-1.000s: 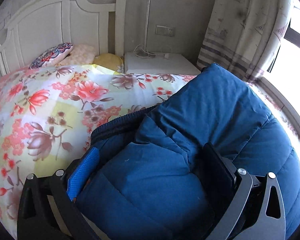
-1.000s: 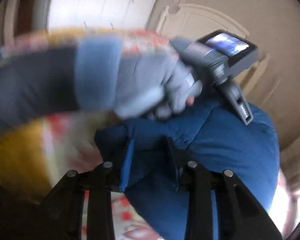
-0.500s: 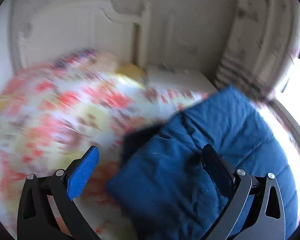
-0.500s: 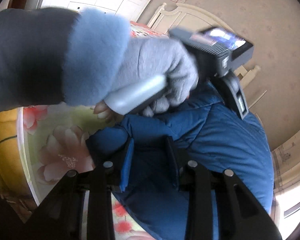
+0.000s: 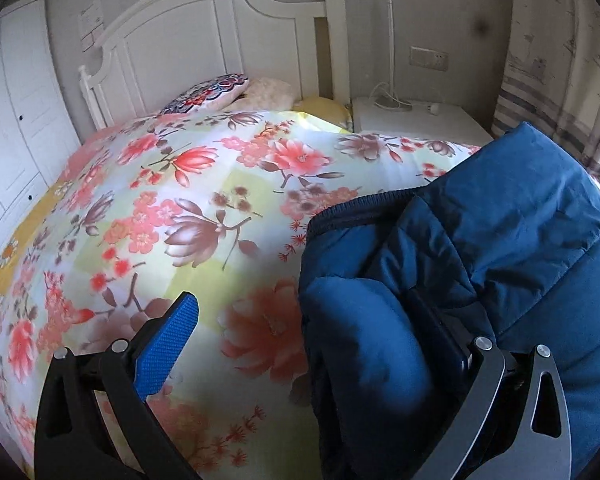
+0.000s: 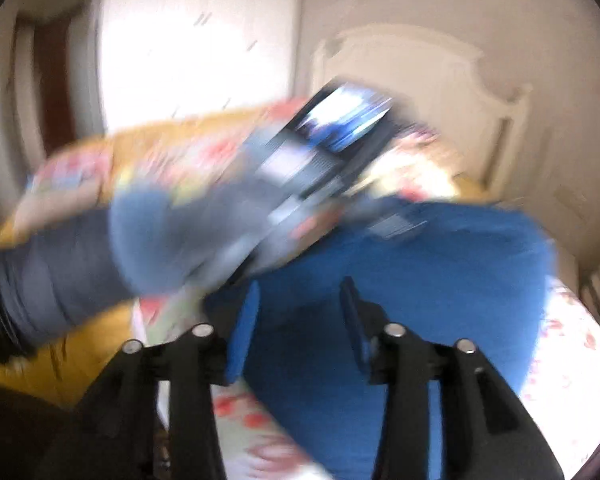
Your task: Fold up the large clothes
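Note:
A dark blue padded jacket lies folded on the right side of the flowered bed cover. My left gripper stands wide open at the jacket's left edge. Its right finger lies against the puffy fold, and its blue left pad hangs over bare bed cover. In the blurred right wrist view my right gripper hovers above the jacket. Its jaws are opening and no fabric looks pinched between them. A grey-gloved hand carries the left gripper across that view.
A white headboard and pillows stand at the far end of the bed. A white nightstand sits beside it, with a curtain at the right. White wardrobe doors line the left.
The right gripper's jaws widened off the jacket fold they pinched, and it pulled up and away. The left wrist view swung left, so the left finger now stands clear of the jacket.

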Motion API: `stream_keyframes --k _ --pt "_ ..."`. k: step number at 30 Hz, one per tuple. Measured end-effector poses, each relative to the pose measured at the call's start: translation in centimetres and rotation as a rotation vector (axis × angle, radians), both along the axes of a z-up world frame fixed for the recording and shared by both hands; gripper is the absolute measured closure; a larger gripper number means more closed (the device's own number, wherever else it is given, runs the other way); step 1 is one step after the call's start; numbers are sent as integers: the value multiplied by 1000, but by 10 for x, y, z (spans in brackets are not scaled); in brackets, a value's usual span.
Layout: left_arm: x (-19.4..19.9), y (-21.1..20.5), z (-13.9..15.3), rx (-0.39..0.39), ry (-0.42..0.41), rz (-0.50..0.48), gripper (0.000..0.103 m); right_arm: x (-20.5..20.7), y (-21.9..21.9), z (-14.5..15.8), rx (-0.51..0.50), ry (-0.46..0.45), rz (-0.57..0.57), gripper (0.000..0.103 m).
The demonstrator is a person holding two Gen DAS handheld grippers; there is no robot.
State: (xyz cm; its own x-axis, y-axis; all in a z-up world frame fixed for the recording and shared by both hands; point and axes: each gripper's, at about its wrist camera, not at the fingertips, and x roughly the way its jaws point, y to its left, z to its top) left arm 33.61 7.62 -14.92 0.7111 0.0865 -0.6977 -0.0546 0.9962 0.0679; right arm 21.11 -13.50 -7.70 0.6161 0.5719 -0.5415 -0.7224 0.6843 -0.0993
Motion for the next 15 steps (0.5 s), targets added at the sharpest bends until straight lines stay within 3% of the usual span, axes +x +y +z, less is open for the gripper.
stream_keyframes --k 4,7,10,12,13,15 --pt "-4 6 -8 -59 -26 9 4 84 -45 28 21 5 -127 58" --pt "-4 9 -10 -89 -32 6 4 148 -38 28 -40 65 -115 71" --pt "-5 12 -12 -109 -34 0 4 192 -18 6 -135 116 -76 72" --pt "-3 15 -16 -133 -29 5 4 225 -2 -33 -257 213 -66 72" --pt "-2 17 -18 -151 -24 2 4 238 -1 -52 -254 299 -51 72" --pt "-1 22 -22 -193 -20 -11 4 250 -8 -62 -197 377 -58 72"
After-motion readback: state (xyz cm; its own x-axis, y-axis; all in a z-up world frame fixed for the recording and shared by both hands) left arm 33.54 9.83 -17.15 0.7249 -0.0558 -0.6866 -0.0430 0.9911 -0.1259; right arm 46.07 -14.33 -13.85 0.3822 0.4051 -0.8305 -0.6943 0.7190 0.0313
